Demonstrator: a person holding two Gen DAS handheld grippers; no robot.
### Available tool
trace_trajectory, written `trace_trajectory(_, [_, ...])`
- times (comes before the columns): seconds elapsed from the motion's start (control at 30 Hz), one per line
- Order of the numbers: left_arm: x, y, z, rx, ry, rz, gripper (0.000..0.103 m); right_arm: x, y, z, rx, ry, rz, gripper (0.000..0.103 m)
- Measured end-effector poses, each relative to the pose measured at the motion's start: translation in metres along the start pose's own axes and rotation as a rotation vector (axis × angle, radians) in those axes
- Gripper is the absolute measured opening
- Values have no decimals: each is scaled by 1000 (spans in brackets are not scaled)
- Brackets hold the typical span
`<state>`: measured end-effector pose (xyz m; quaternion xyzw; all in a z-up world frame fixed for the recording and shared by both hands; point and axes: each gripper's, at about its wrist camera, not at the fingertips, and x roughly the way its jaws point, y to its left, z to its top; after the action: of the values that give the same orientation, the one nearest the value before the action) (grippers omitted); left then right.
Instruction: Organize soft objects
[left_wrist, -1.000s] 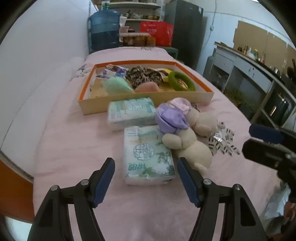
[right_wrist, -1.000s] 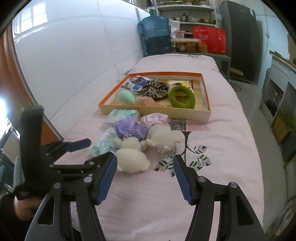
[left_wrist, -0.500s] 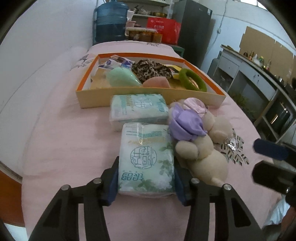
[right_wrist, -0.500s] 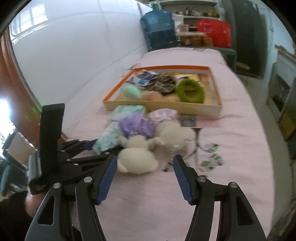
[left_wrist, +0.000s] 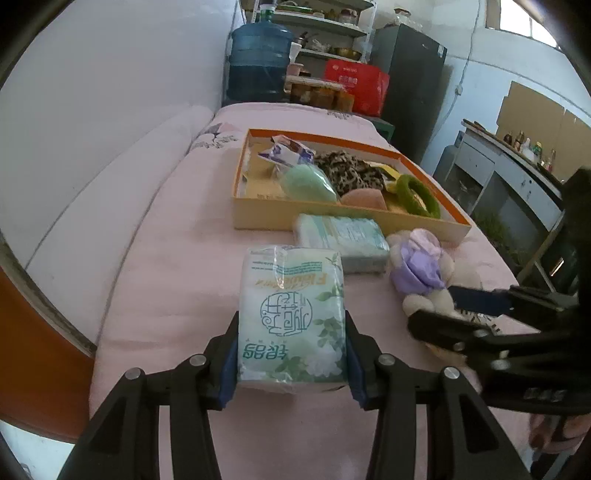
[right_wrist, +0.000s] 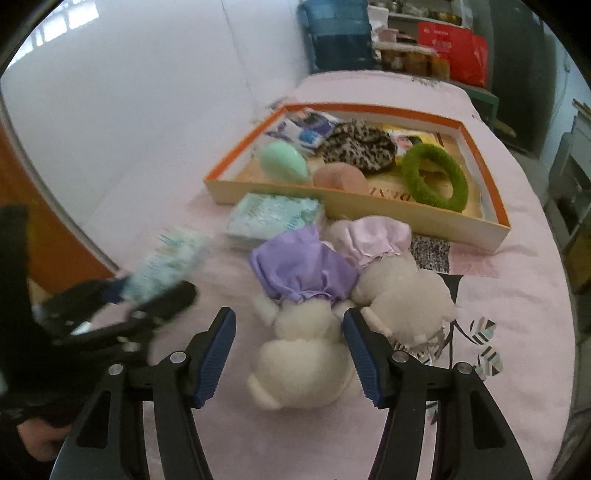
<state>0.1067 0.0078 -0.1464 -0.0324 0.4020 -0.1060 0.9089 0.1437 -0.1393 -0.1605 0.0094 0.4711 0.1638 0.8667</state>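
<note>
With the left gripper (left_wrist: 291, 354) jaws just closed onto the tissue pack (left_wrist: 291, 317) on the bed (left_wrist: 177, 236), lift it level w/o squeezing harder & carry it to the tray (left_wrist: 332, 216), while the right gripper (right_wrist: 290, 356) jaws, apart, straddle the plush toy (right_wrist: 303, 347).

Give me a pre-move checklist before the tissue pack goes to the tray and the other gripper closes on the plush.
1. Left gripper clamped on the tissue pack, its jaws having just closed onto it: ok.
2. Pack fully off the bedcover: cannot tell.
3. Free space in the orange tray, near its left wall: ok.
4. Right gripper straddles the purple-capped plush, pads clearly gripping: not ok.
5. Second tissue pack lies ahead, near the tray wall, clear path: cannot tell.
</note>
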Motion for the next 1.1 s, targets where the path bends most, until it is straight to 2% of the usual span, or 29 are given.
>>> trace_trajectory(0.03, [-1,1,1,-2,-5,0,48,3,0,0,-1,6,-11,62])
trace_trajectory(0.1, [-4,4,2,-8,-14,-1,48,6,0,0,-5,14,-36,50])
trace_trajectory(0.3, [-4,4,5,-20,-18,-13,48,3,-6,-2,3,6,-33,41])
trace_trajectory(0.7, [-19,-4,10,-15,-40,-23,48,-28,2,-1,9,-62,9,40])
trace_trajectory(1.1, [-34,-17,25,10,-65,-13,48,-62,2,8,3,-128,4,40])
